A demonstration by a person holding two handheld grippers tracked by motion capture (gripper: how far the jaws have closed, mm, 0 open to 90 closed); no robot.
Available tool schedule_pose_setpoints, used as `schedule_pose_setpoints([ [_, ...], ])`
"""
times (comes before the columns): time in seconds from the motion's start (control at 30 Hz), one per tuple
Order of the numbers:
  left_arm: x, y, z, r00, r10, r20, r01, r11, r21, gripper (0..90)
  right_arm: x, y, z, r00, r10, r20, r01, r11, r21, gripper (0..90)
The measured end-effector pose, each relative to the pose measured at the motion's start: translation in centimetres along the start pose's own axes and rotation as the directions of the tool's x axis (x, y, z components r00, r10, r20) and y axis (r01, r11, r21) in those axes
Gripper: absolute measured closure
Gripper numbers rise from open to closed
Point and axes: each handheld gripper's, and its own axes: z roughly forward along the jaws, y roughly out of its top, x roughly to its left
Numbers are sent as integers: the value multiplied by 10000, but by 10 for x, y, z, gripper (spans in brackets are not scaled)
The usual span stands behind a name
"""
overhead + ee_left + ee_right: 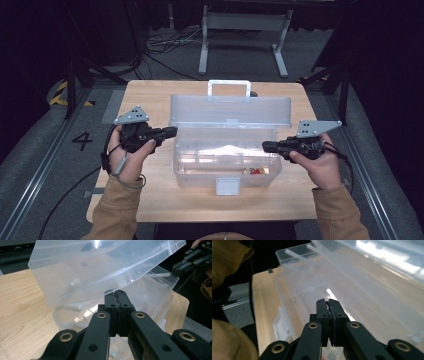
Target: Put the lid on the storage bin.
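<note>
High view is showing a clear plastic storage box (226,162) sitting mid-table on the wooden table (150,200), with its lid (230,111) standing open at the back and a handle (229,88) poking up behind it. The left gripper (171,132) is hanging at the box's left end and the right gripper (266,146) at its right end, each near the rim; I can't tell if either is actually touching the plastic.

Both claws are pinched fully together with nothing between the pads. Left gripper view is looking along its closed jaws toward the lid (100,272), which is tilting overhead, and the right gripper view is looking into the box (352,295) from the other end.

Handling-wise, I'm guessing this thing is light and pretty hollow. There's just a bit of small red stuff (256,171) in the front right corner. Thin clear plastic like that is going to be slick and a bit flexy, and the walls will probably bow if squeezed hard. The lid looks floppy on its hinge, so it could drop shut if bumped.

Best grab points, I'd say: the lid's front edge for closing, the handle for lifting, or the front latch tab (227,186). Flat walls are too wide and slippery to pinch.
</note>
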Motion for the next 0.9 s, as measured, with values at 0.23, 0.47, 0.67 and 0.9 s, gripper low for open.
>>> schedule_pose_setpoints([
  [0.23, -1, -1, 0, 10000, 58, 67, -60, 9996, 258, 893, -5, -6, -11, 9961, 657, 592, -646, 9977, -218, 855],
  [0.47, -2, -4, 1, 9998, 132, 113, -138, 9982, 587, 892, -13, -13, -20, 9858, 1444, 855, -1390, 9881, -656, 900],
  [0.67, -4, -6, 1, 9998, 185, 86, -192, 9957, 906, 891, -15, -15, -20, 9828, 1587, 943, -1550, 9869, -450, 900],
  [0.9, -5, -8, -1, 9998, 153, 98, -165, 9919, 1262, 889, -17, -15, -23, 9794, 1719, 1058, -1711, 9851, -167, 900],
])
